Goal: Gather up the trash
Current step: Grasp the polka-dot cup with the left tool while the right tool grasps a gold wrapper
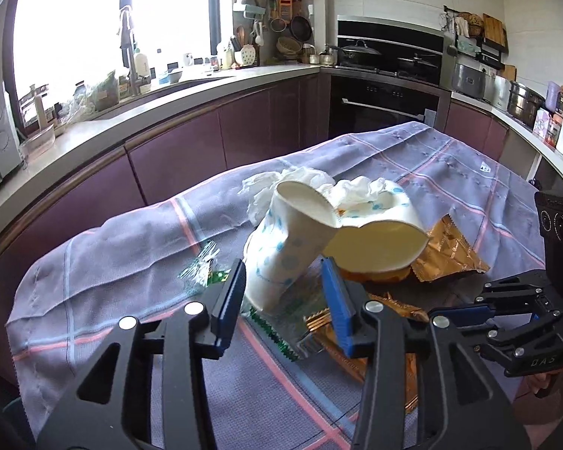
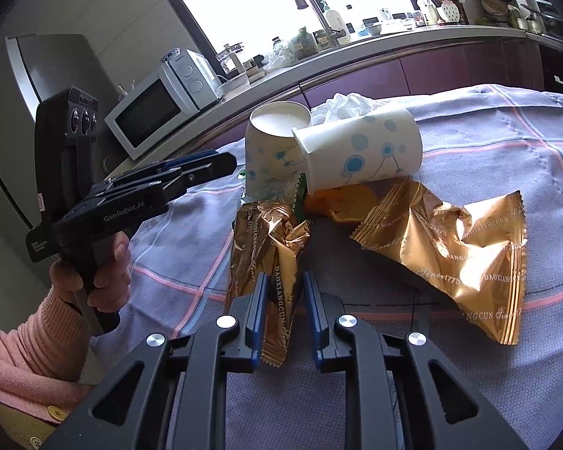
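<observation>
On cloth-covered surface (image 2: 506, 142): two dotted white paper cups (image 2: 360, 152), crumpled tissue (image 2: 347, 105), glossy gold foil wrappers (image 2: 450, 251). Left tool (image 1: 285, 285) spread around upright cup (image 1: 277, 255); right tool (image 2: 281, 300) spread astride crinkled wrapper (image 2: 270, 247).

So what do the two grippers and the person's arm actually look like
Both grippers are black plastic linkages with silver round pivot bolts and blue-padded fingers. The left gripper has a pistol-style handle, white "GenRobot.AI" lettering on its side, and a black block on top with three round lenses. The left hand is bare, with a pink knit sleeve. The right gripper looks the same.
</observation>
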### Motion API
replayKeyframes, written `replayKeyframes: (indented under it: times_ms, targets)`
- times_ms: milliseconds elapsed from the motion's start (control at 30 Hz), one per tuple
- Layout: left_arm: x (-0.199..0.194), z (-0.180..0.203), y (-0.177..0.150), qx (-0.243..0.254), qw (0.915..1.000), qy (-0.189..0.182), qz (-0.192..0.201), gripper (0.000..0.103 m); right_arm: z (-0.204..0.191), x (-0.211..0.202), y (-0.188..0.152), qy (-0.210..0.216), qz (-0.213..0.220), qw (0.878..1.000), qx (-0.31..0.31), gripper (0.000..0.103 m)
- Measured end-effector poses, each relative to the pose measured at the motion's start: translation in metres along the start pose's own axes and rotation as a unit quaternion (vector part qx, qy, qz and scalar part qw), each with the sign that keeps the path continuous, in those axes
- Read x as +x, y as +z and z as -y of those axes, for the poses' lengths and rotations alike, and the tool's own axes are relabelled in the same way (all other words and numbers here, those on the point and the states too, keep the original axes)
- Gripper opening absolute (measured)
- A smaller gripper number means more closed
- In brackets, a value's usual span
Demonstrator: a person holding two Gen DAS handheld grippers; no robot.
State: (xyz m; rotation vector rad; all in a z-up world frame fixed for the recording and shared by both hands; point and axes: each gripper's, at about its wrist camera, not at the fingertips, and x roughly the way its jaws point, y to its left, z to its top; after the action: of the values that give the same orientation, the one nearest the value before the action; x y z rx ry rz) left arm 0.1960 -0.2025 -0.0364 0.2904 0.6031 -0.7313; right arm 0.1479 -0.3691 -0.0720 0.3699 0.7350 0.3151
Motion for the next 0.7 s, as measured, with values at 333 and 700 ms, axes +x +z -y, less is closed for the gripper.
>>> replayKeyframes:
  times_ms: [333,700]
  targets:
    - [0.036,0.012,0.015,0.047,0.9985,0.0,-0.03,0.04,-0.003,0.006,0.002,-0.003,-0.01,1.0,-0.004,0.033]
    - [0.017,0.007,0.011,0.028,0.9995,0.009,-0.005,0.032,-0.011,0.011,0.005,0.015,-0.012,1.0,-0.007,0.013]
